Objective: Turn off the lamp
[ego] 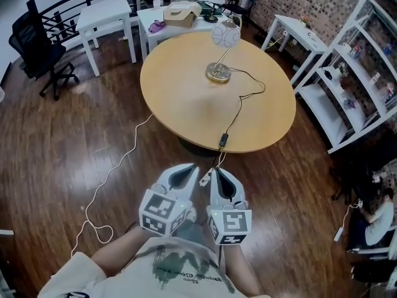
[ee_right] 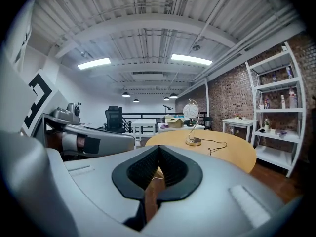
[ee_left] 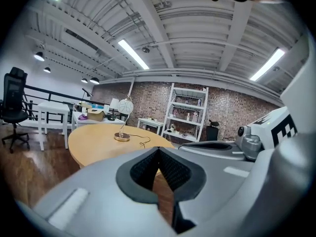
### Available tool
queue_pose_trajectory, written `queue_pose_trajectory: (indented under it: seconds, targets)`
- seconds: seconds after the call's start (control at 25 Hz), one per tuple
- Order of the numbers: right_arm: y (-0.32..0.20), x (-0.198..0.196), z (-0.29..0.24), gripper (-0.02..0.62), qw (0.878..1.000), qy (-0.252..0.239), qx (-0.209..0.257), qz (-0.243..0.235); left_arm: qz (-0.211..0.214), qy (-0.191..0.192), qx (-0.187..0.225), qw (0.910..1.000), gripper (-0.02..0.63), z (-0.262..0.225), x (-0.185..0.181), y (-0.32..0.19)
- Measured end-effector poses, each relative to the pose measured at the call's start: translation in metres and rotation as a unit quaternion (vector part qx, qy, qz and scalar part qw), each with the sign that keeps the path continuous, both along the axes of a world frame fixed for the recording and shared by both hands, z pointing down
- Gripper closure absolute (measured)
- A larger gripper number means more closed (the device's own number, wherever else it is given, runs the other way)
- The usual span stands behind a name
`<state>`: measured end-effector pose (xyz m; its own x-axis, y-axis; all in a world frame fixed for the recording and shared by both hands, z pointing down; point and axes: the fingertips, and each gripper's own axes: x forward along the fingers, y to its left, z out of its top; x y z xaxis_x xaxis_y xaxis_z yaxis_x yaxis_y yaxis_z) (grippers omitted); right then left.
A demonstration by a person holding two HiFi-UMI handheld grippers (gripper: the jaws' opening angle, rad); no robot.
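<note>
the left tongs (ego: 183, 175) and right tongs (ego: 224, 182) are both shut with nothing in them. the lamp (ego: 220, 54) stands well ahead of them on the counter (ego: 180, 101). go for the cord switch (ego: 223, 139) (small black box) just ahead of the right tongs, and press slowly.

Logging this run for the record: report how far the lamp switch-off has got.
Done: nothing visible yet. In hand: nothing; the left gripper and right gripper are both shut, empty, held close to the body short of the round table. Left: reach the inline switch on the cord near the table's near edge and probably press it; the lamp stands untouched farther back.
</note>
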<state>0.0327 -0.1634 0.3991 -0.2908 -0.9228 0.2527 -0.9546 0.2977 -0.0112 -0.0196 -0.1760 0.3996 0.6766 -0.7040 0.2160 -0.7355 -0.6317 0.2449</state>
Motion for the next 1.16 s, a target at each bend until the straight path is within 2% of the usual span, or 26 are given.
queue_pose_trajectory:
  seconds: [0.32, 0.6, 1.16]
  targets:
    - [0.041, -0.028, -0.02, 0.597, 1.0, 0.002, 0.007, -0.001, 0.005, 0.013, 0.007, 0.9999, 0.607, -0.013, -0.028, 0.036]
    - [0.065, -0.037, -0.015, 0.597, 1.0, 0.001, 0.006, 0.013, 0.011, 0.015, 0.009, 0.9998, 0.607, -0.011, -0.041, 0.056]
    - [0.082, -0.046, -0.009, 0.597, 1.0, 0.007, -0.002, 0.011, 0.023, 0.017, 0.009, 0.9995, 0.607, -0.01, -0.046, 0.077]
